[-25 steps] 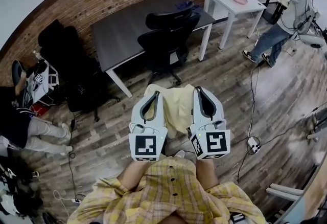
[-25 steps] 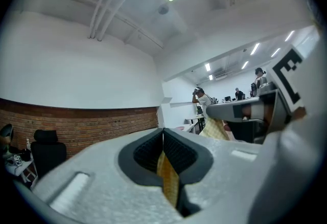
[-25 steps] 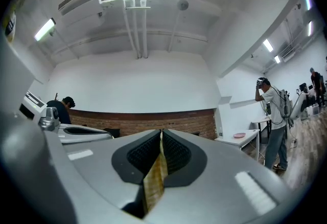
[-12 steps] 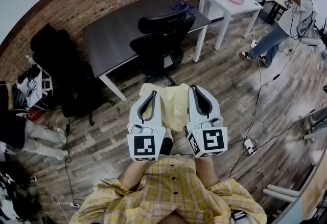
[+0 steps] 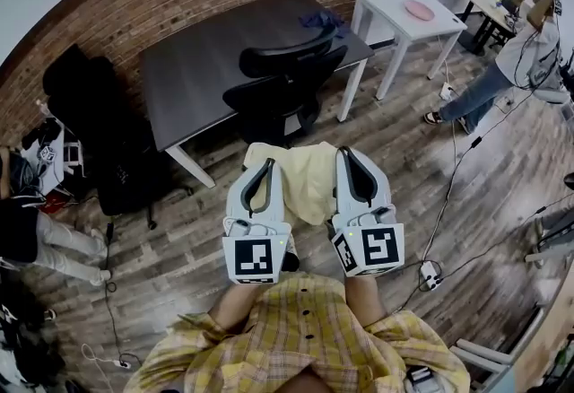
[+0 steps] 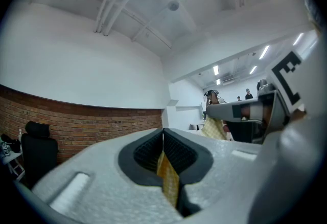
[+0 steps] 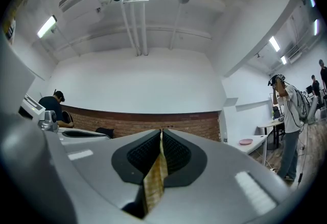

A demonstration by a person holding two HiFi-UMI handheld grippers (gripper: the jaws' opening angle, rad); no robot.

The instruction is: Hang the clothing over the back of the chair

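The left gripper (image 5: pixel 265 169) and right gripper (image 5: pixel 349 158) stay pinched on the yellow cloth (image 5: pixel 308 183) at mid-frame. The chair (image 5: pixel 285 77), upper centre, has barely come nearer, so I'd say hanging is still ahead.

A yellow plaid shirt (image 5: pixel 303 333) with dark buttons is worn. The left gripper (image 5: pixel 267 165) and right gripper (image 5: pixel 348 153) are formed as pale grey shells lined with black ribbed fingers (image 6: pixel 180 153). Each is backed by a white cube (image 5: pixel 256 258) printed with black square markers.
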